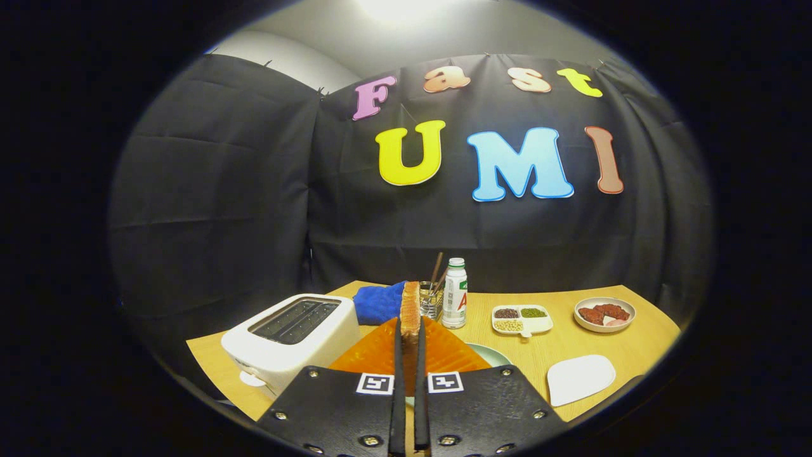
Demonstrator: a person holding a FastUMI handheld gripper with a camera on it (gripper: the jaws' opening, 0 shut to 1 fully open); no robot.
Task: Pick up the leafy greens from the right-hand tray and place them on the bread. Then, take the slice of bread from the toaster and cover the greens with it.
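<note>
My gripper is shut on a slice of toasted bread, which stands on edge between the fingers and is lifted above the table. The white toaster stands to the left of the fingers, and its slots look empty. Just under the held slice a pale green plate peeks out on the right, mostly hidden by the gripper body. What lies on that plate is hidden. A white tray lies to the right of the fingers with nothing on it.
Beyond the fingers are a blue cloth, a wire holder with utensils and a white bottle. Farther right sit a divided dish of beans and a bowl of red food. The wooden table ends at the black cloth wall.
</note>
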